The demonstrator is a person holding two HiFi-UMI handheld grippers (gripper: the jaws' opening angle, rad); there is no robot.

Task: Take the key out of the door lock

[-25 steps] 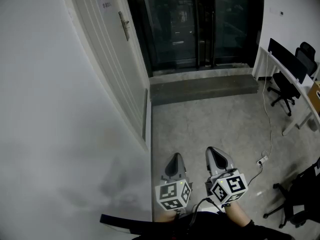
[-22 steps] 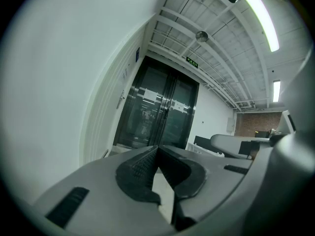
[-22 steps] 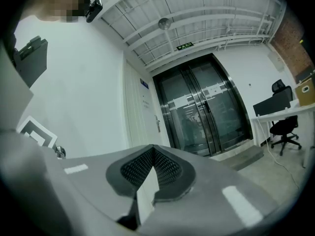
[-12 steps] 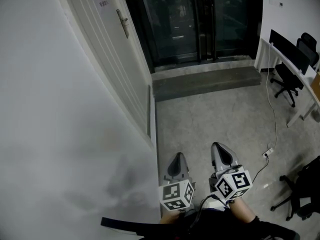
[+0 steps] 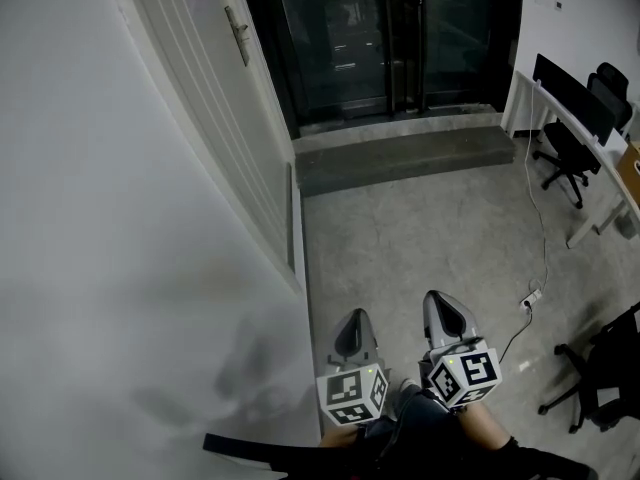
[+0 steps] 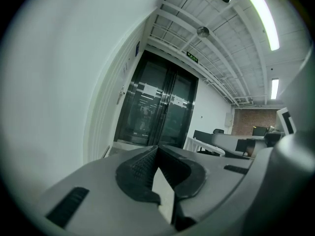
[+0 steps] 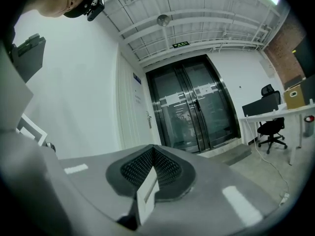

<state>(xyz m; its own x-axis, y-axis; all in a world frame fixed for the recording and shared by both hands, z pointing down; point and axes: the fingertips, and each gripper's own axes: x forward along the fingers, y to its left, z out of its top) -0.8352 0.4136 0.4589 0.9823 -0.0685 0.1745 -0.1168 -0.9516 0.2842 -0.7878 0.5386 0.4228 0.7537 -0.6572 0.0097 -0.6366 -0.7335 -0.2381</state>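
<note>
A white door (image 5: 205, 98) stands far ahead in the left wall, with a metal handle (image 5: 238, 36) on it. At this distance no key can be made out at the lock. Both grippers hang low and close to the person, side by side and far from the door. My left gripper (image 5: 352, 318) is shut with nothing between its pads. My right gripper (image 5: 441, 302) is also shut and empty. The door handle (image 6: 121, 94) shows small in the left gripper view, and the same handle (image 7: 149, 119) in the right gripper view.
Dark glass double doors (image 5: 385, 38) close the far end behind a low grey step (image 5: 405, 160). A white desk (image 5: 575, 133) with black office chairs (image 5: 560, 153) lines the right side. A cable runs to a power strip (image 5: 529, 297) on the concrete floor. A white wall (image 5: 120, 298) is at the left.
The head view has shifted slightly, so the door handle sits a little higher and further left. Both grippers stay shut, side by side and low.
</note>
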